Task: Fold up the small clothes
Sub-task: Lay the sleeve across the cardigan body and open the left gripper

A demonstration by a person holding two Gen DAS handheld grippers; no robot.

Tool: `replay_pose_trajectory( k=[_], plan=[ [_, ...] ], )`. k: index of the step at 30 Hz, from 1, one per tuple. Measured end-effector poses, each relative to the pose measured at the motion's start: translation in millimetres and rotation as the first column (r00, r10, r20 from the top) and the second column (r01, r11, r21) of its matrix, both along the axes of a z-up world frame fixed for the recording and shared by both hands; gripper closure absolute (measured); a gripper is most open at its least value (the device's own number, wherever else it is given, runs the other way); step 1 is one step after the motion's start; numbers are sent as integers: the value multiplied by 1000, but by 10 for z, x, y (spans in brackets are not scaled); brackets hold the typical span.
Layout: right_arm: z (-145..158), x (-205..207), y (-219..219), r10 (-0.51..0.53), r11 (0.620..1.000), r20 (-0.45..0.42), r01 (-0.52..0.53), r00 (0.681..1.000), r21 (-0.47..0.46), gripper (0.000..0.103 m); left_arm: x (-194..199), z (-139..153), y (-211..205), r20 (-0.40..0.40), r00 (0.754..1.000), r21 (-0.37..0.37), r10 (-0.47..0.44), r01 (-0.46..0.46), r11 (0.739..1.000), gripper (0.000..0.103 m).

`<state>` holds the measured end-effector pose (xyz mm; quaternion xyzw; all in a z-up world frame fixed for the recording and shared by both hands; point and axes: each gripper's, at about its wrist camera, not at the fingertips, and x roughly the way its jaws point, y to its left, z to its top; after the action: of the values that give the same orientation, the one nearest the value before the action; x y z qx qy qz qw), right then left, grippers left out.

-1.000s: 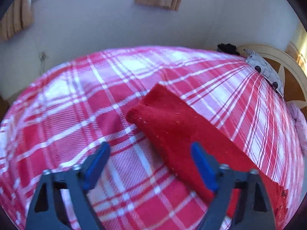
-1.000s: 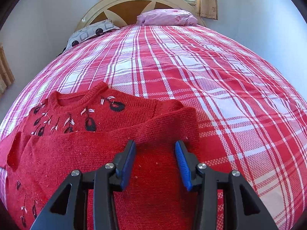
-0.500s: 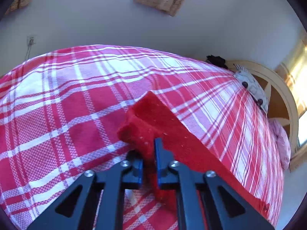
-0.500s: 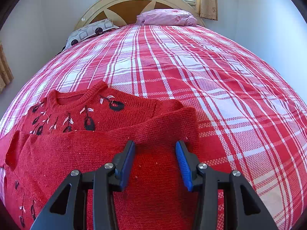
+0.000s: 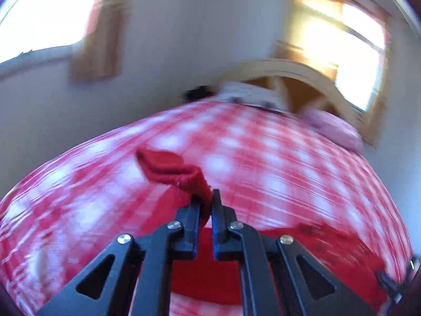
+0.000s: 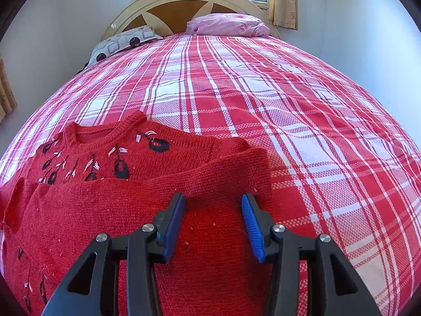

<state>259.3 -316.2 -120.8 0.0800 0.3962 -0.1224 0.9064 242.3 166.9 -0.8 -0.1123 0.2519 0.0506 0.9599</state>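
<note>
A red knitted sweater (image 6: 105,158) with dark embroidered flowers lies flat on the plaid bedspread (image 6: 263,92). One sleeve (image 6: 210,176) is folded across its body. My right gripper (image 6: 213,200) sits open just over that folded sleeve, with knit showing between its blue pads and nothing pinched. In the blurred left wrist view, my left gripper (image 5: 206,197) is shut on the other sleeve's cuff (image 5: 168,167). The cuff is lifted clear of the bed, and its loose end flops out to the left. The sweater body (image 5: 315,252) lies below and to the right.
A cream headboard (image 6: 184,5) stands at the far end of the bed. Against it lie a patterned pillow (image 6: 123,43) and a pink pillow (image 6: 229,25). Pale walls close in on both sides. Curtained windows (image 5: 350,60) sit above.
My left gripper closed on the sleeve cuff, then lifted it and swung round toward the headboard, rolling as it went. The right gripper and the sweater under it stayed put.
</note>
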Motion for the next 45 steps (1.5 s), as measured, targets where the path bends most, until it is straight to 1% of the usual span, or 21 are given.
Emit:
replay_pose_trajectory(
  k=[2,6,9,12,14,16,18,20,22,23,25,27,29,31,34,37,38,39,40,42,45],
  plan=[
    [-1,-2,0,-1,1000,0,1,1000,1,55,7,-7,-491,-1,994,11,-112,112,994,96],
    [-1,-4,2,-1,1000,1,1,1000,1,55,-36,-270,-1564,-45,951,73,-307,310,948,96],
    [0,-6,0,0,1000,1,0,1000,1,55,-80,-533,-2050,-110,918,97,-382,392,915,96],
    [0,-9,-2,0,1000,1,0,1000,1,55,-147,-792,-2427,-181,890,168,-418,447,879,95],
    [1,-11,-9,0,1000,1,0,1000,2,55,-149,-905,-2521,-242,875,172,-420,464,869,87],
    [1,-8,-4,0,1000,1,0,1000,2,55,-165,-952,-2482,-304,858,156,-414,473,867,87],
    [-1,-9,-4,0,1000,0,0,1000,3,55,-197,-920,-2318,-326,847,109,-421,476,873,80],
    [8,-6,-4,-1,1000,-5,1,1000,5,55,-301,-878,-2144,-312,853,71,-418,460,885,48],
    [87,-19,9,-10,1000,-6,10,1000,9,55,-509,-787,-1846,-264,888,51,-377,403,914,34],
    [207,-95,22,-13,999,45,11,999,47,55,-585,-752,-1704,-245,902,42,-356,376,925,31],
    [410,-268,92,5,980,185,-42,983,195,55,-656,-773,-1468,-228,924,14,-308,320,947,29],
    [507,-290,314,75,950,235,-141,969,280,55,-642,-896,-1298,-252,934,-13,-252,258,966,29],
    [450,-147,735,238,917,170,-279,956,287,55,-589,-1074,-1182,-305,928,-45,-215,212,976,29],
    [321,-67,1048,316,902,117,-337,941,272,55,-560,-1195,-1111,-348,915,-80,-203,186,979,30],
    [103,44,1386,367,894,54,-368,929,257,55,-625,-1168,-1110,-312,930,-83,-193,175,981,29],
    [40,129,1532,355,906,38,-353,934,233,55,-635,-1208,-1133,-322,929,-79,-185,168,983,28],
    [47,145,1548,361,901,46,-361,932,241,58,-644,-1201,-1150,-319,929,-78,-187,171,982,26],
    [45,164,1547,367,897,48,-367,929,248,75,-656,-1199,-1151,-319,928,-80,-193,176,981,25],
    [25,193,1566,373,897,33,-370,927,240,85,-632,-1209,-1149,-321,927,-81,-193,176,981,24],
    [20,189,1557,375,896,31,-371,926,243,92,-613,-1217,-1136,-316,929,-89,-191,171,981,24],
    [97,156,1540,386,883,36,-380,922,275,94,-615,-1213,-1074,-307,931,-113,-198,171,979,23]
  ],
)
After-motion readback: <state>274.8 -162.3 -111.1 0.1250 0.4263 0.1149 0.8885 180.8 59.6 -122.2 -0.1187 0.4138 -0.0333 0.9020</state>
